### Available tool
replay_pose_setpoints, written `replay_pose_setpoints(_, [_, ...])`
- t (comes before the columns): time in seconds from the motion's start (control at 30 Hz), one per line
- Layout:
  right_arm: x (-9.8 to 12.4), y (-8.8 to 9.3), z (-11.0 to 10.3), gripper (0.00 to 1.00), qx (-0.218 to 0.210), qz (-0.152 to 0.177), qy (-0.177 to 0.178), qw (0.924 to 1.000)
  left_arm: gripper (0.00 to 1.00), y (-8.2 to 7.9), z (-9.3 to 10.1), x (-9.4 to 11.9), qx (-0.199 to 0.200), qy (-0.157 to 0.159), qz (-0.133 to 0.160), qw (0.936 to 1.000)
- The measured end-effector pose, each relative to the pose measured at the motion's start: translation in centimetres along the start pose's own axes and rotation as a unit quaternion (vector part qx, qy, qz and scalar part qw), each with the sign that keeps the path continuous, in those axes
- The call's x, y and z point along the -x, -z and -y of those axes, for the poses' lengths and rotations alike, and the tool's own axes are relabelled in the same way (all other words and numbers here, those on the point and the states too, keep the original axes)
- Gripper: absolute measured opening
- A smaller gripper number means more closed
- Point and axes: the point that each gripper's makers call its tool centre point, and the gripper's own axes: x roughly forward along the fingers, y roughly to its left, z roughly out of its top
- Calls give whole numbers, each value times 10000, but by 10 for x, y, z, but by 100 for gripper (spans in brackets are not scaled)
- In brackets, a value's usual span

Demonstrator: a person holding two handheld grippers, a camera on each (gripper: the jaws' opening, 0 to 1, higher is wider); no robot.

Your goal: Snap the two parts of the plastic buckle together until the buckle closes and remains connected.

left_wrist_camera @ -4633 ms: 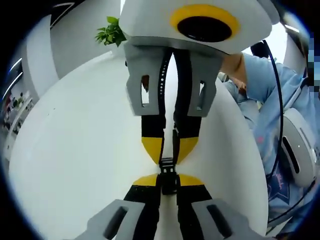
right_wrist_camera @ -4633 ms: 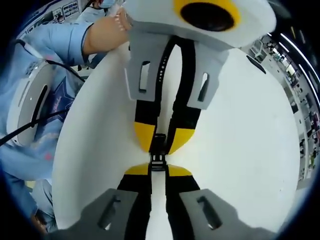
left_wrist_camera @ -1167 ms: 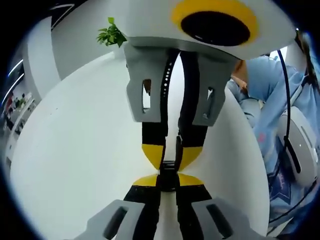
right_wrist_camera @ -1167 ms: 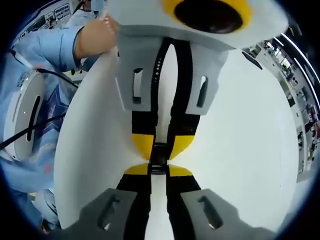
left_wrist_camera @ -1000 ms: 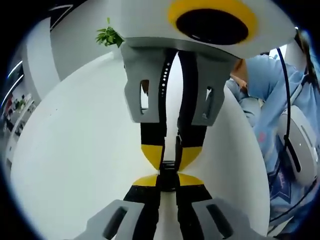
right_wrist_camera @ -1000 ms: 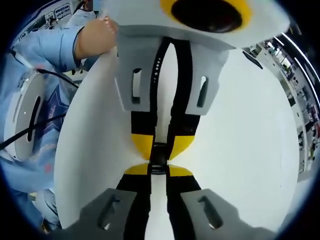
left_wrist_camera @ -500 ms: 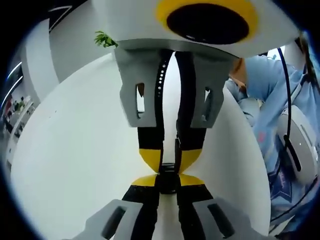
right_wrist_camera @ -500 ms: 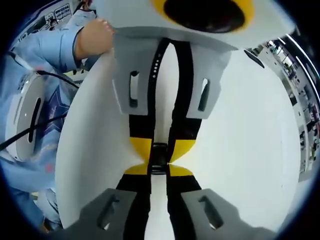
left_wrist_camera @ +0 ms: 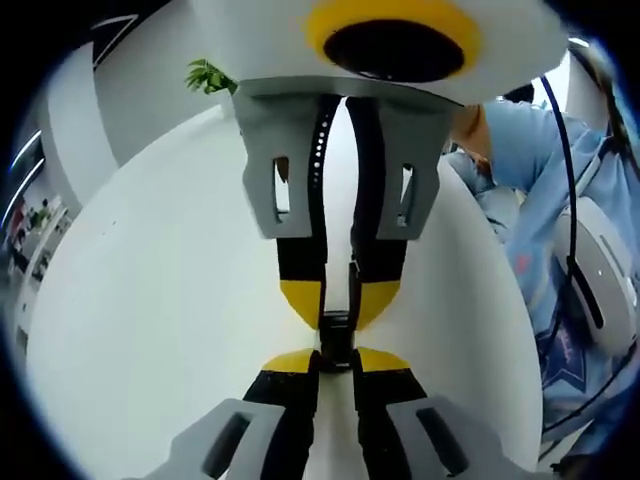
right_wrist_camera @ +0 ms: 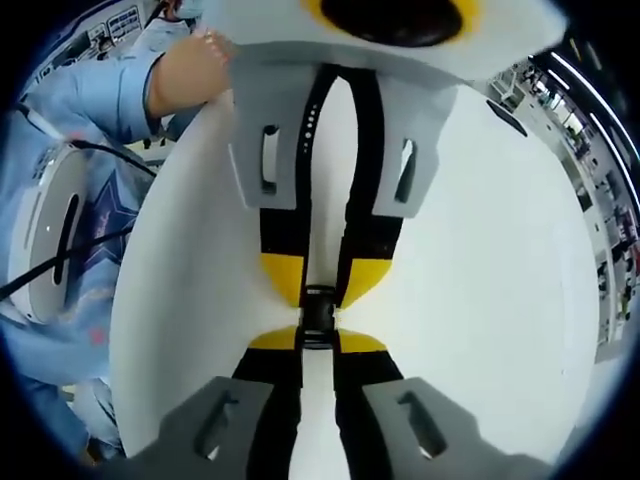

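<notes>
No containers here, just the black plastic buckle [left_wrist_camera: 336, 336] sitting pinched between the two grippers right over the middle of the white table [left_wrist_camera: 150, 300]: the left gripper [left_wrist_camera: 335, 360] is clamping down on one end of it and the right gripper [right_wrist_camera: 318, 340] is squeezing the other end, tips nearly meeting nose to nose. Can't tell if the two halves are fully clicked. Bare tabletop is running out on both sides, a green plant [left_wrist_camera: 208, 75] is peeking past the far edge, and a person's blue sleeve [right_wrist_camera: 90, 90] is hanging close along the near edge.

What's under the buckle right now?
Beneath the black buckle, pinched between the left tongs and the right tongs tip to tip, lies bare white table. The tips cover both buckle ends, so the latch state is hidden.
</notes>
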Motion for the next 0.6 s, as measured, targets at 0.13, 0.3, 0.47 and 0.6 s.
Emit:
replay_pose_setpoints(0.13, [0, 1, -3, 9, -5, 20, 15, 10000, 11, 2, -1, 1, 31, -17, 2, 10000])
replay_pose_setpoints(0.3, [0, 2, -5, 9, -1, 6, 26, 10000, 11, 3, 0, 3, -36, -11, -16, 10000])
replay_pose_setpoints(0.47, [0, 3, -5, 9, 12, 0, 20, 10000, 11, 4, -1, 3, -1, 26, -5, 10000])
replay_pose_setpoints(0.6, [0, 4, -4, 9, 9, 11, 18, 10000, 11, 3, -1, 2, 47, 18, -30, 10000])
